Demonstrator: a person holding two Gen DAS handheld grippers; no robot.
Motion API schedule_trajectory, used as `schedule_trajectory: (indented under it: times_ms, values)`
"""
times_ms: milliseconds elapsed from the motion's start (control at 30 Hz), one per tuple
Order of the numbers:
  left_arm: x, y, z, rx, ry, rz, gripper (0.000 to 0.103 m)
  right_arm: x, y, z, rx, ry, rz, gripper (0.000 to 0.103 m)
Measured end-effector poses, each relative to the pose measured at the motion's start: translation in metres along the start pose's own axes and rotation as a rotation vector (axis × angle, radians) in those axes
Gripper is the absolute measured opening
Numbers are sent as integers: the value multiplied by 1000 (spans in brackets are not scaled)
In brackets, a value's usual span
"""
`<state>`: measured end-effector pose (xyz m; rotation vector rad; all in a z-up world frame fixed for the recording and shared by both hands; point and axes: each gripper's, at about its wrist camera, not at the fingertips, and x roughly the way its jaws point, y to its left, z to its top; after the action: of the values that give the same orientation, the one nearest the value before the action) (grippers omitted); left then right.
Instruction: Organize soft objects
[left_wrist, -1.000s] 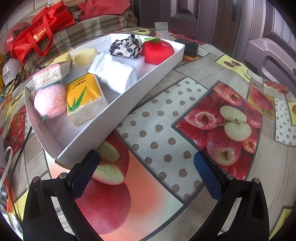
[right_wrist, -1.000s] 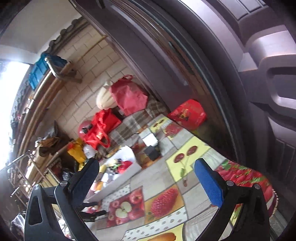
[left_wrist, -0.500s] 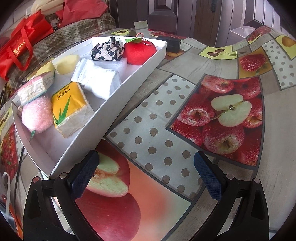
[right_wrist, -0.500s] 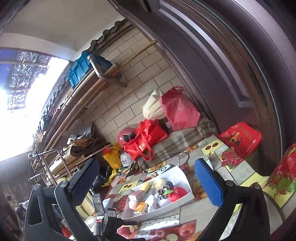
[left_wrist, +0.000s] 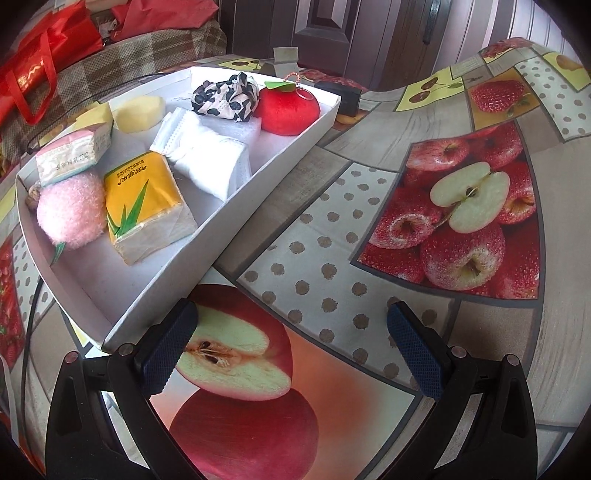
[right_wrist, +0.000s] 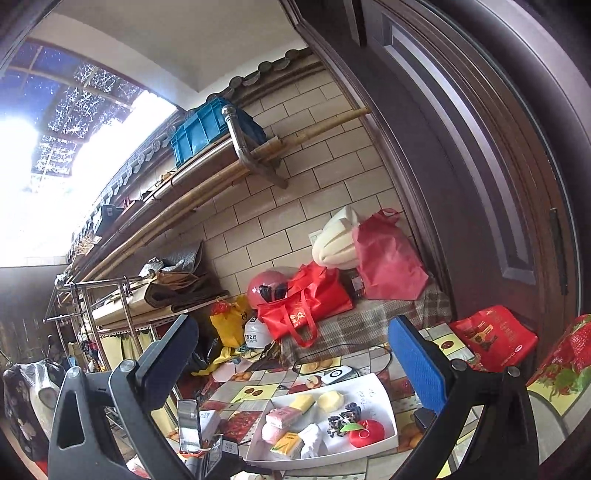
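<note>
A white tray (left_wrist: 236, 206) lies on the fruit-print tablecloth and holds several soft items: a red plush apple (left_wrist: 288, 110), a black-and-white cloth (left_wrist: 225, 96), a white folded pack (left_wrist: 207, 158), a yellow tissue pack (left_wrist: 146, 208), a pink puffball (left_wrist: 70, 212), a pink tissue pack (left_wrist: 70, 153) and a yellow sponge (left_wrist: 138, 114). My left gripper (left_wrist: 291, 354) is open and empty, low over the cloth just right of the tray's near corner. My right gripper (right_wrist: 291, 369) is open and empty, raised high; the tray (right_wrist: 384, 391) shows far below it.
A small black box (left_wrist: 341, 99) sits past the tray's far end. Red bags (right_wrist: 306, 302), a helmet (right_wrist: 266, 286) and a plaid-covered bench (right_wrist: 369, 325) line the brick wall. A dark door (right_wrist: 498, 166) stands on the right. A phone on a stand (right_wrist: 189, 424) is near the table's left side.
The left gripper has drifted slightly left and forward beside the tray. The right gripper has swung left and tilted, so the tray and wall shelves have come into its view. Both stay open.
</note>
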<state>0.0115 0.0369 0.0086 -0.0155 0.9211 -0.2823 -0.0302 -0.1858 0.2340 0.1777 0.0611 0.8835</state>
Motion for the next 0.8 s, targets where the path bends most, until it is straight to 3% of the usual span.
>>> schedule_trajectory:
  times_ms: [367, 533, 667, 800]
  values:
    - [-11, 20, -5, -4, -37, -175, 102, 7, 7, 1, -56, 20, -11, 103]
    - [-11, 13, -6, 18, -25, -146, 102, 15, 25, -4, -182, 66, -1, 103]
    - [-4, -4, -7, 115, 0, -24, 103, 14, 43, -17, -330, 102, 12, 103]
    - [2, -2, -3, 119, 17, -8, 103, 29, 55, -41, -459, 237, -31, 103]
